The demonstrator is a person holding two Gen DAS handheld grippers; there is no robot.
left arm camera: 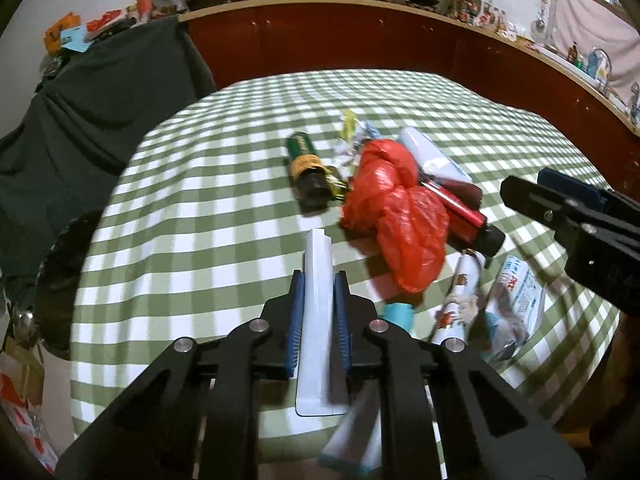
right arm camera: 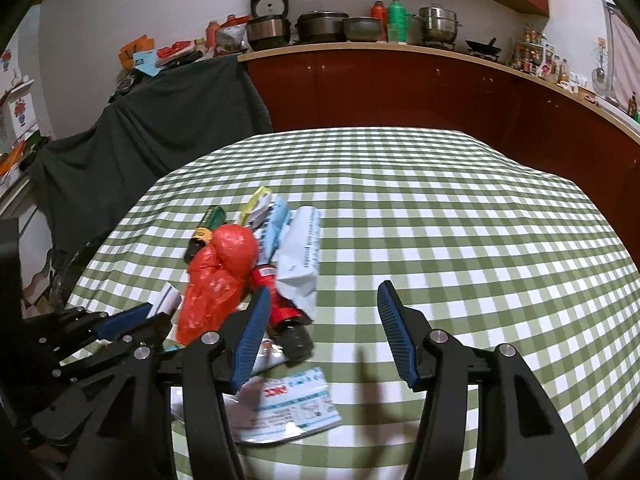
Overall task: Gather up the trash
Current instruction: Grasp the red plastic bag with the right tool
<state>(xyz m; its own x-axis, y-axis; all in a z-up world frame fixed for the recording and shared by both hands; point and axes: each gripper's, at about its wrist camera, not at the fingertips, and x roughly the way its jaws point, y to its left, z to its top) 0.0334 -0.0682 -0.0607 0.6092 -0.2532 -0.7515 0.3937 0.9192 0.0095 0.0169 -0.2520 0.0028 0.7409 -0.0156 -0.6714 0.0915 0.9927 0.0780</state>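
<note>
My left gripper (left arm camera: 318, 292) is clamped on a flat white plastic strip (left arm camera: 318, 320), lifted over the near edge of the green-and-white checked tablecloth (right arm camera: 440, 216). My right gripper (right arm camera: 322, 320) is spread wide with nothing between its blue pads (right arm camera: 390, 316), hovering just above a white printed packet with red lettering (right arm camera: 288, 408) near the table's edge. Just left of that, a white printed tube (left arm camera: 456, 304) lies by a light blue cap (left arm camera: 398, 314). Farther in, a crumpled red plastic bag (right arm camera: 220, 276) rests against a red cylinder with a black end (right arm camera: 286, 312) and a white pouch (right arm camera: 300, 256). Beyond the bag lies a green-labelled dark bottle (left arm camera: 306, 164), with crumpled wrappers (right arm camera: 264, 208) to its right.
</note>
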